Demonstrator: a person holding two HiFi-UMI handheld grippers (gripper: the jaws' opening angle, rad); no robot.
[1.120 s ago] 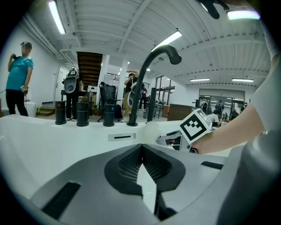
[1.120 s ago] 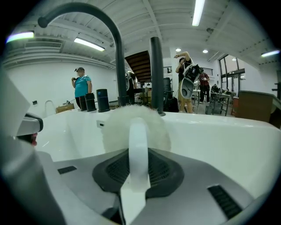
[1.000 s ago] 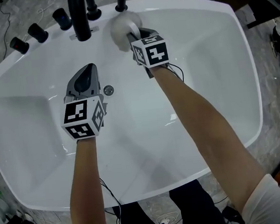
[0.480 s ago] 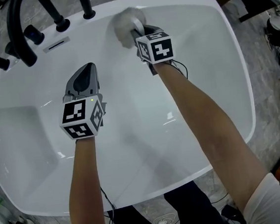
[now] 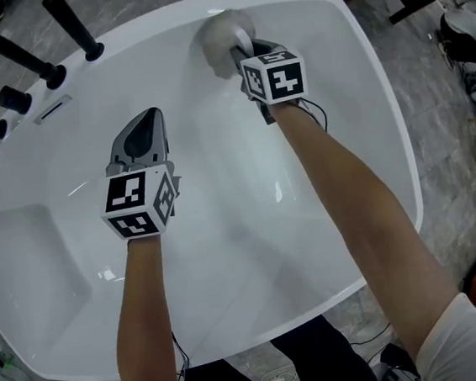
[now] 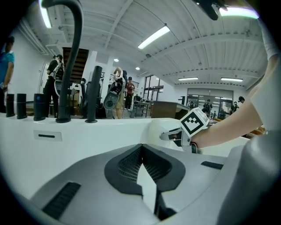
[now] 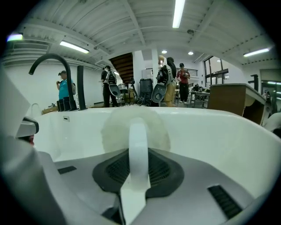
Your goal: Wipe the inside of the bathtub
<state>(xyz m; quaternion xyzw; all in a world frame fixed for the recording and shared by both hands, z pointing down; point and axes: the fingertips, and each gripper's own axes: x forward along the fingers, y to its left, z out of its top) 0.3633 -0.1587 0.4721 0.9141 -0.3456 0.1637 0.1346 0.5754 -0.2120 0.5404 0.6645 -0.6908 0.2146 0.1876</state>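
one bathtub (image 5: 365,113). two grippers: left gripper (image 5: 152,116), right gripper (image 5: 239,54). two marker cubes (image 5: 138,203), one per gripper. one round white wiping pad (image 5: 221,33). one curved black spout (image 6: 73,52), one black post (image 6: 94,94), three black knobs (image 6: 20,106). one overflow slot (image 5: 52,109).

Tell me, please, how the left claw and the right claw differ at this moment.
The left claw is shut on nothing; the right claw is shut on the handle of the white scrubber. The left claw hangs over the middle of the bathtub; the right claw reaches to its far wall. Both point away from the person.
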